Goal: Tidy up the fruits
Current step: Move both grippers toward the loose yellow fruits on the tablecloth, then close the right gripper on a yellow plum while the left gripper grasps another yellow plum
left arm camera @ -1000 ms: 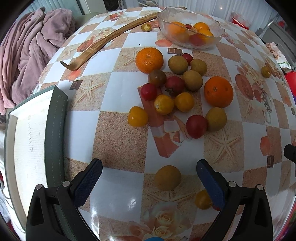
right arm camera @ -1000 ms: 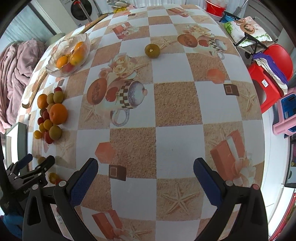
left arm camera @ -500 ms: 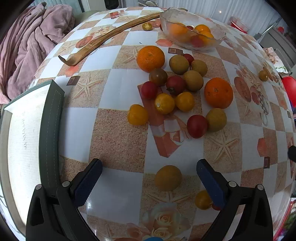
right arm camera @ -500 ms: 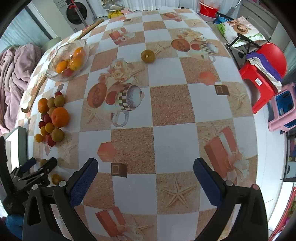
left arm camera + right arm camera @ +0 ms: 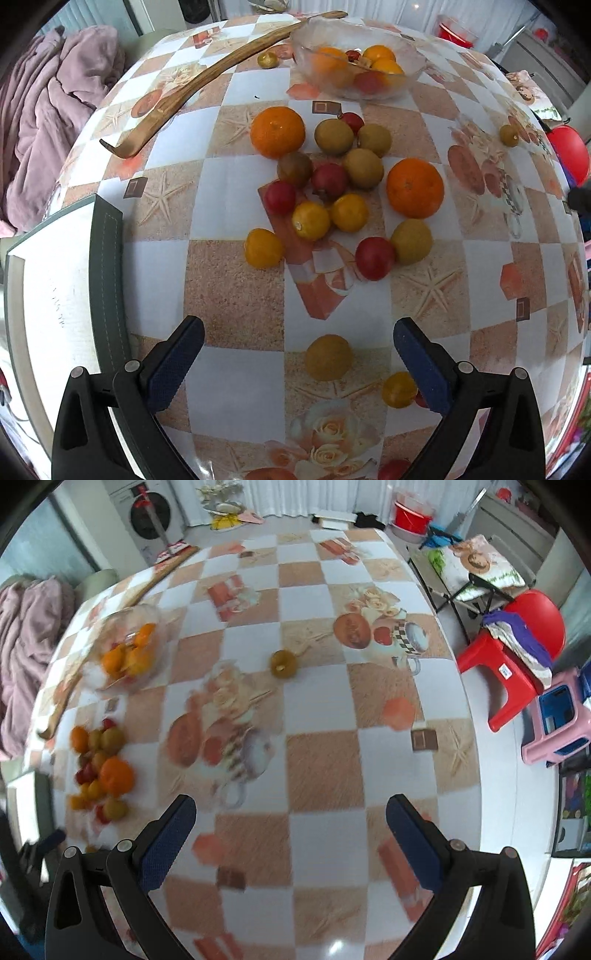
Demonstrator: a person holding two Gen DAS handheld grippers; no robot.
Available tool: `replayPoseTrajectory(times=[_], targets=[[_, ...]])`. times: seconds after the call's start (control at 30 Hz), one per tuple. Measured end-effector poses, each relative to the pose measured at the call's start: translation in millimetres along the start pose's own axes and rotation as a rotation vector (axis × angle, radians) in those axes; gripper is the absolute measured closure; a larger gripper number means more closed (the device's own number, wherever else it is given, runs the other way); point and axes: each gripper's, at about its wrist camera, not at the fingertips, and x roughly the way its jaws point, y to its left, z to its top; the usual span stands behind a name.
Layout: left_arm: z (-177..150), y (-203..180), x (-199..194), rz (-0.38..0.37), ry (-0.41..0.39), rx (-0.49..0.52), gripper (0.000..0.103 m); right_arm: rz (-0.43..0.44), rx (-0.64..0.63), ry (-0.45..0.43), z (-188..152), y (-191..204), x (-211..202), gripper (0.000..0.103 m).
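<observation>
Olive-brown fruit (image 5: 328, 357) sits on the table (image 5: 236, 291) between the wide-open, empty left gripper (image 5: 295, 354) fingers. Drop straight, close gently on its widest part, avoid the yellow one (image 5: 399, 389) beside it. Right gripper (image 5: 290, 834) also open, empty. Glass bowl (image 5: 354, 62) far side.

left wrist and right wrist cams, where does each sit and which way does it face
Left wrist: on the left hand-held gripper, facing the fruit pile and glass bowl; its open blue fingers show.
Right wrist: on the right hand-held gripper, facing across the table toward the red stool; open fingers show.
Shared: the pile and the bowl.
</observation>
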Motion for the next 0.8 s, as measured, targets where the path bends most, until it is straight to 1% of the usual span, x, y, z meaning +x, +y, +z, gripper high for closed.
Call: replayPoseTrajectory(times=[0.1,0.27,0.33,0.37,0.4,0.43,0.47,0.53,0.57,0.6,0.63,0.67,0.7,0.73,0.8], targets=[[-3,-7,2,0.022,-0.001,-0.007,0.0,-0.006,0.011,0.01,18,-5,24,0.0],[-11,-10,2,0.043,0.003,-0.067,0.0,-0.012,-0.029,-0.031,45,4,45,0.0],[-13,-15,1,0.052,-0.003,-0.078,0.0,-0.007,-0.05,-0.044,56,9,51,0.003],[-14,-16,2,0.059,-0.003,-0.083,0.003,-0.007,-0.059,-0.046,60,12,55,0.005],[-14,-17,4,0.063,-0.001,-0.089,0.006,-0.008,-0.071,-0.045,64,15,59,0.01],[-16,-20,3,0.056,-0.008,-0.099,0.006,-0.01,-0.079,-0.043,66,17,63,0.014],[-16,-22,3,0.061,-0.007,-0.11,0.006,-0.011,-0.087,-0.036,69,18,67,0.024],[-23,-28,2,0.06,-0.014,-0.121,0.01,-0.031,-0.106,-0.049,71,21,69,0.025],[-24,-31,1,0.051,-0.018,-0.124,0.015,-0.031,-0.114,-0.052,72,21,70,0.027],[-26,-33,0,0.047,-0.019,-0.124,0.021,-0.028,-0.123,-0.059,72,22,69,0.036],[-28,-36,-1,0.04,-0.022,-0.122,0.024,-0.022,-0.137,-0.072,73,22,67,0.043],[-30,-43,-3,0.031,-0.024,-0.12,0.032,-0.013,-0.146,-0.077,75,23,66,0.061],[-31,-48,-5,0.021,-0.027,-0.119,0.041,0.003,-0.151,-0.077,77,23,65,0.075],[-30,-49,-7,0.018,-0.032,-0.119,0.049,0.015,-0.15,-0.071,78,22,65,0.074],[-30,-55,-10,0.016,-0.041,-0.115,0.072,0.065,-0.136,-0.054,78,19,64,0.074]])
